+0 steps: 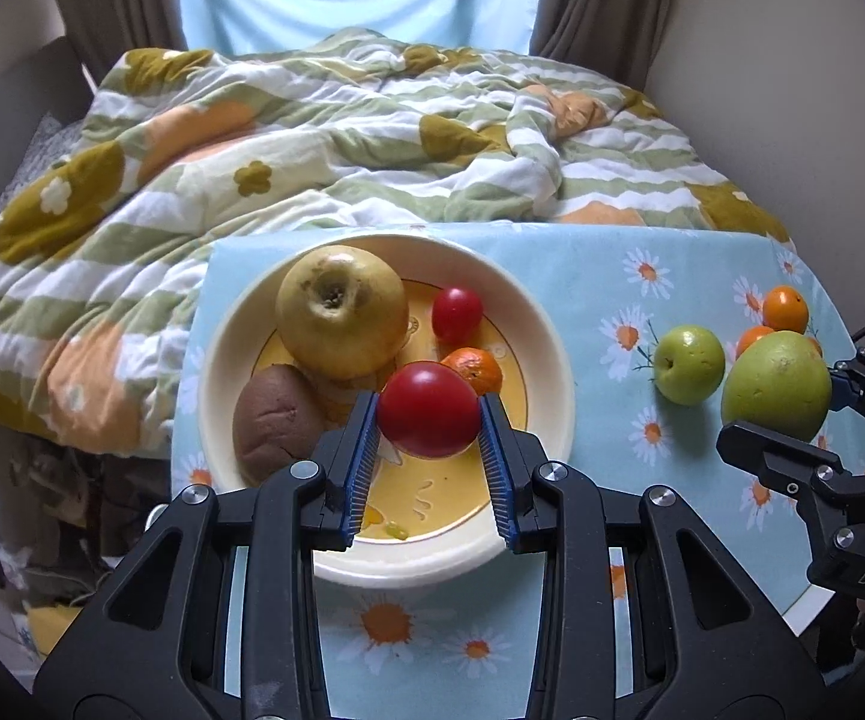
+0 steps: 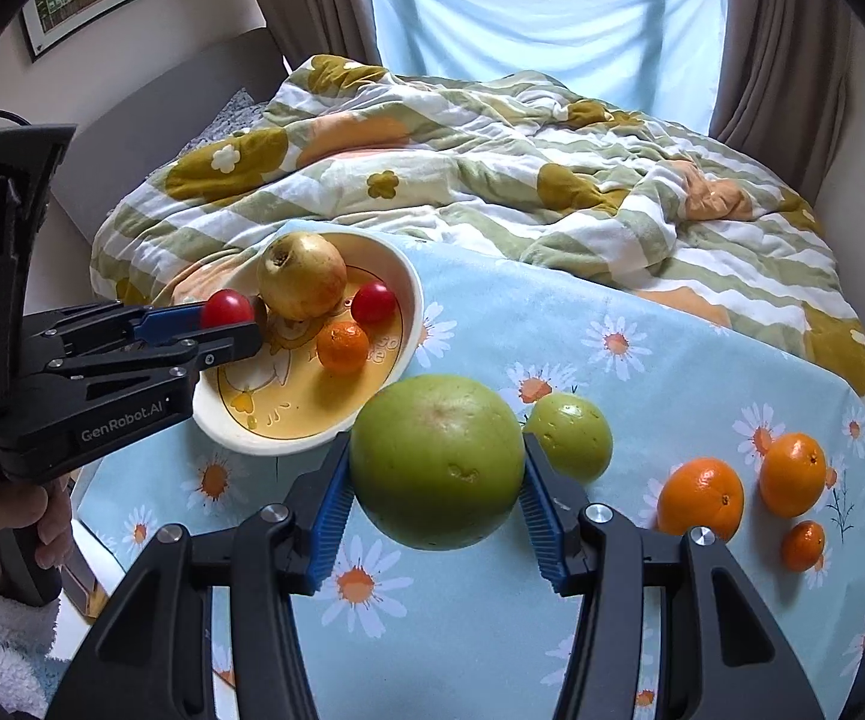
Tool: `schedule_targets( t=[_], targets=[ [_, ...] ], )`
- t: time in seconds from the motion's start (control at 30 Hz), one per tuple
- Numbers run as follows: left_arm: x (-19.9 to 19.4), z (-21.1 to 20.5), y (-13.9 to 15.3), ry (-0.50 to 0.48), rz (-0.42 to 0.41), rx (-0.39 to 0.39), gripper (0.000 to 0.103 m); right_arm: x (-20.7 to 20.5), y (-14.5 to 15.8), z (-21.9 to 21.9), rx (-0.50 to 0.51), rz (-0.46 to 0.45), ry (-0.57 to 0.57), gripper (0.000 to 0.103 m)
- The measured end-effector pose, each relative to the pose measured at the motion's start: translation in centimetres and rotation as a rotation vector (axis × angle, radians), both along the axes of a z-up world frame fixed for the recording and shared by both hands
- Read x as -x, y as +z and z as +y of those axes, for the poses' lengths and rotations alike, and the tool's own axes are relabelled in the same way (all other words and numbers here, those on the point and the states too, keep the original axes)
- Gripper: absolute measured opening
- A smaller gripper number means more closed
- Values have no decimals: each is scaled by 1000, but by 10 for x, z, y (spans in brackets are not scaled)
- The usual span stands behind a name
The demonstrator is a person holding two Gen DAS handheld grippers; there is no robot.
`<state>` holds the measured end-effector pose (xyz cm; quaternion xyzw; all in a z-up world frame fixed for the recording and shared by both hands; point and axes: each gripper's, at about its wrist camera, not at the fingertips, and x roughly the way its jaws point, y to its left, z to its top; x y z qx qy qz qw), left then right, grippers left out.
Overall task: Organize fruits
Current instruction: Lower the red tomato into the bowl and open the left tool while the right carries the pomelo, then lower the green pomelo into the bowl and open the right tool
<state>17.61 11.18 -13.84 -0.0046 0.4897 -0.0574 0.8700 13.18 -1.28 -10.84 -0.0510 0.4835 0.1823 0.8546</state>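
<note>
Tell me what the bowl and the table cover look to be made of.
Bowl: likely ceramic or melamine; smooth cream rim with a soft sheen and a printed yellow centre. Table cover: probably wipeable plastic or coated cloth; a flat blue daisy print that drapes over the edge.

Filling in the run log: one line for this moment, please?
left gripper: shut on red tomato, over bowl | right gripper: shut on large green fruit, above tablecloth
</note>
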Motion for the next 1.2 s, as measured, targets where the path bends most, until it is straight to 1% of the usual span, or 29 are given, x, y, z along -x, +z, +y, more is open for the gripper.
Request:
schedule_targets(
  t=[0.17,0.4,0.53,0.57,0.6,0.67,0.73,0.9,1.2],
  targets=[
    [-16,10,-18,-47,39,-10,39,-8,-5,9,2,10,-69,48],
    [-23,13,-22,-111,44,-40,40,-11,-7,17,-1,12,-164,48],
    [-20,15,-18,-138,33,-4,40,-11,-5,18,0,8,-194,48],
    [-18,15,-16,-144,24,1,43,-10,-4,18,2,7,-202,48],
    [-17,15,-14,-150,17,3,49,-9,-3,18,4,5,-210,48],
    [-16,16,-11,-151,2,1,103,-8,-1,18,4,2,-219,48],
    [-12,18,-5,-140,-26,10,103,-7,1,17,10,-1,-219,48],
    [1,28,4,-80,-29,11,103,-8,5,16,5,-3,-188,48],
    [33,53,12,69,-14,-2,103,-21,5,29,-1,1,-53,48]
  ],
)
